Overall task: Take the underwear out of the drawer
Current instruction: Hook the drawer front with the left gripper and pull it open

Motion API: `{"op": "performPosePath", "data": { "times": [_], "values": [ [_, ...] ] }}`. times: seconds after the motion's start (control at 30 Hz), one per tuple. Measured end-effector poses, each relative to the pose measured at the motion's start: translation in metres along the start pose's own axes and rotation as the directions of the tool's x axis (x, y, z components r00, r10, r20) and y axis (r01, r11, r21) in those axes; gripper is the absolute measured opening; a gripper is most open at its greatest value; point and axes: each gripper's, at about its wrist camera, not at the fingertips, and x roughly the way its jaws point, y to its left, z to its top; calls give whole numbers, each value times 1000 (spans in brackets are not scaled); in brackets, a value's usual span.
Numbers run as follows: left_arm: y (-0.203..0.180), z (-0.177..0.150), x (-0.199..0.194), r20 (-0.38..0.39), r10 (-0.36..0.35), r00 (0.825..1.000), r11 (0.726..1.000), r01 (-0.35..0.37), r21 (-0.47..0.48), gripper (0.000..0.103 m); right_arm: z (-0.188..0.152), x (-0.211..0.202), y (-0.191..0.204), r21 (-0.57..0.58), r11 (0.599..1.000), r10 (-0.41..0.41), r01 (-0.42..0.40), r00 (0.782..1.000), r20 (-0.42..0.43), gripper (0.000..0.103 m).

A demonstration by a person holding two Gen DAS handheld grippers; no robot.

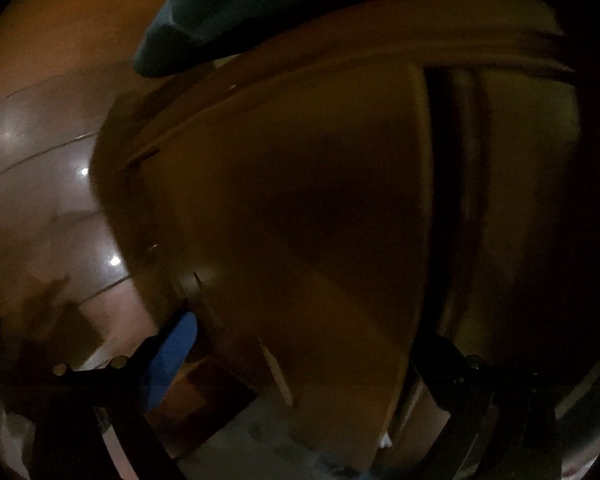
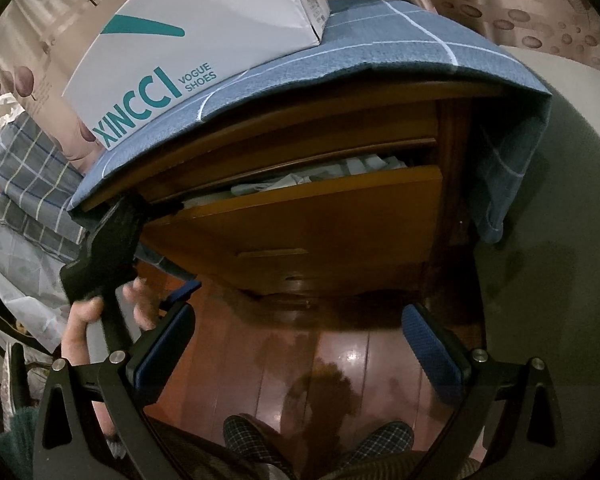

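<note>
Both hand-held grippers, left (image 1: 300,356) and right (image 2: 296,344), are spread and empty, pale folded underwear (image 2: 300,178) inside the half-open orange wooden drawer (image 2: 300,216), so reaching blind could snag the drawer lip.

A shoe box (image 2: 188,40) sits on the cloth (image 2: 380,40) covering the nightstand (image 2: 452,128). Below, folded clothes (image 2: 300,178) lie in the part-open drawer (image 2: 320,220), above the floor (image 2: 340,352).

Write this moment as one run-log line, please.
drawer: partly open | clothes: inside | left gripper: at drawer's left edge, open | right gripper: open, empty
</note>
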Motion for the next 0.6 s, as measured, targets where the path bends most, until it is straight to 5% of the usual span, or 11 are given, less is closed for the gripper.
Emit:
{"op": "performPosePath", "data": {
  "times": [0.17, 0.3, 0.6],
  "values": [
    [-5, -1, -3, 35, 7, 999, 999, -8, 43, 103, 0, 0, 0, 8, 1000, 3, -3, 1000, -2, 103],
    [-11, -2, -8, 40, 85, 996, 993, -88, 75, 103, 0, 0, 0, 10, 1000, 3, -3, 1000, 3, 103],
    [-13, -7, -37, 27, 233, 972, 933, -232, 277, 103, 1, -5, -4, 33, 999, 8, -9, 1000, 22, 103]
  ]
}}
